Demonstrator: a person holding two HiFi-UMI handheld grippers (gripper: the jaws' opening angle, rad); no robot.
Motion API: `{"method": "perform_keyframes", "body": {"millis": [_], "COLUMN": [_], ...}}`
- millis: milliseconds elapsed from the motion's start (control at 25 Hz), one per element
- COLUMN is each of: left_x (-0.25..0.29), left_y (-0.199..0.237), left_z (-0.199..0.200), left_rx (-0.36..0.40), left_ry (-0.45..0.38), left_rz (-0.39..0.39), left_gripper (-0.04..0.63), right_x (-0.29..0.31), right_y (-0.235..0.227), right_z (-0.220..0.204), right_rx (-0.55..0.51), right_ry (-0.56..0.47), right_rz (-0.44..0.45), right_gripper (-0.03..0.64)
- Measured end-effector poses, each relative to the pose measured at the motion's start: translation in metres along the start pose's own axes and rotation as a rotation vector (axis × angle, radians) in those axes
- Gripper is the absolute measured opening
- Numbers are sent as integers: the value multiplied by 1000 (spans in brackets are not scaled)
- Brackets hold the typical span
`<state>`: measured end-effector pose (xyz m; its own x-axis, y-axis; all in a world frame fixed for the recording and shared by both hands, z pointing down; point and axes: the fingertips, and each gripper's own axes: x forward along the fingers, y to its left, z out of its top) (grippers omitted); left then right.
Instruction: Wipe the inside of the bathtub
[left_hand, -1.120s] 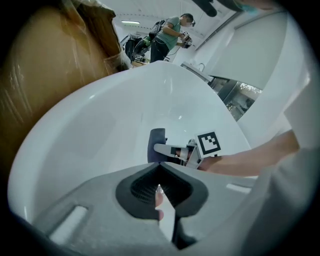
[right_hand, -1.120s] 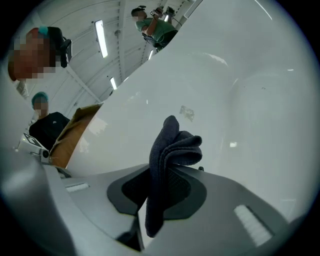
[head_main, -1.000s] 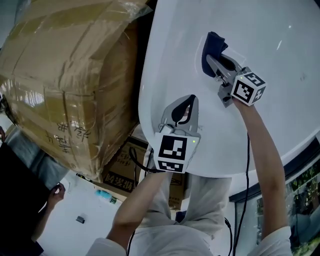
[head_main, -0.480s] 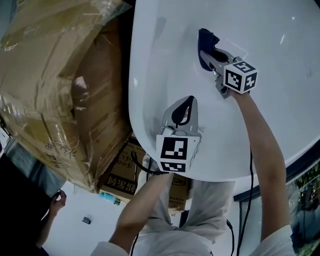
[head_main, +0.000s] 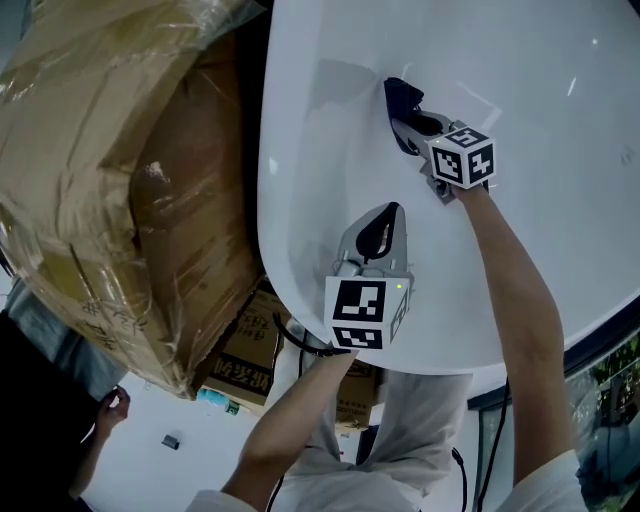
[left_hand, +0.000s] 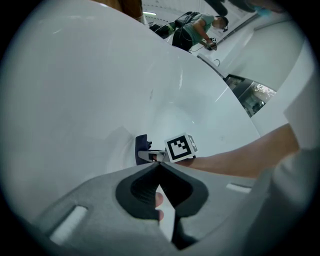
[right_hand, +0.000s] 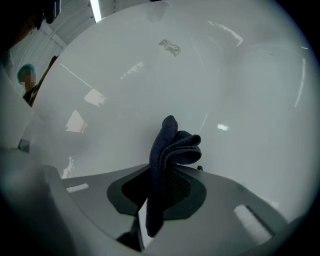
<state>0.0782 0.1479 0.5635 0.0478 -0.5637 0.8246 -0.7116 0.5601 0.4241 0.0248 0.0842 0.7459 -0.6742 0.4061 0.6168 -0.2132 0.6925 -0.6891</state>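
Clamping dark cloth (right_hand: 172, 145) between right gripper (right_hand: 165, 172) jaws, folds bunched just ahead of the jaws, pressed at the bathtub (head_main: 560, 80) inner wall, held left gripper (left_hand: 159, 166) behind, its jaws closed, empty.

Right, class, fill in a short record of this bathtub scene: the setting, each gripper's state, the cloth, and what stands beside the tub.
setting: white bathtub, seen from above
right gripper: shut on a dark blue cloth, inside the tub
cloth position: folded, sticking out past the jaws toward the tub wall; contact cannot be confirmed
left gripper: jaws together, nothing between them, nearer the tub's rim than the right gripper
beside the tub: large cardboard box wrapped in clear film
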Motion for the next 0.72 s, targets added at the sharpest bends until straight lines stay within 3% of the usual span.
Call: {"method": "perform_keyframes", "body": {"millis": [440, 720], "left_x": [9, 10], "left_y": [8, 8], "left_z": [-4, -2], "left_rx": [-32, -40], "left_ry": [6, 10], "left_rz": [-1, -3], "left_gripper": [-2, -2], "right_x": [11, 31], "right_y": [-38, -23], "right_z": [-26, -38], "right_rx": [102, 100], "right_ry": [13, 46], "right_rz": [-91, -48], "right_gripper": [52, 52]}}
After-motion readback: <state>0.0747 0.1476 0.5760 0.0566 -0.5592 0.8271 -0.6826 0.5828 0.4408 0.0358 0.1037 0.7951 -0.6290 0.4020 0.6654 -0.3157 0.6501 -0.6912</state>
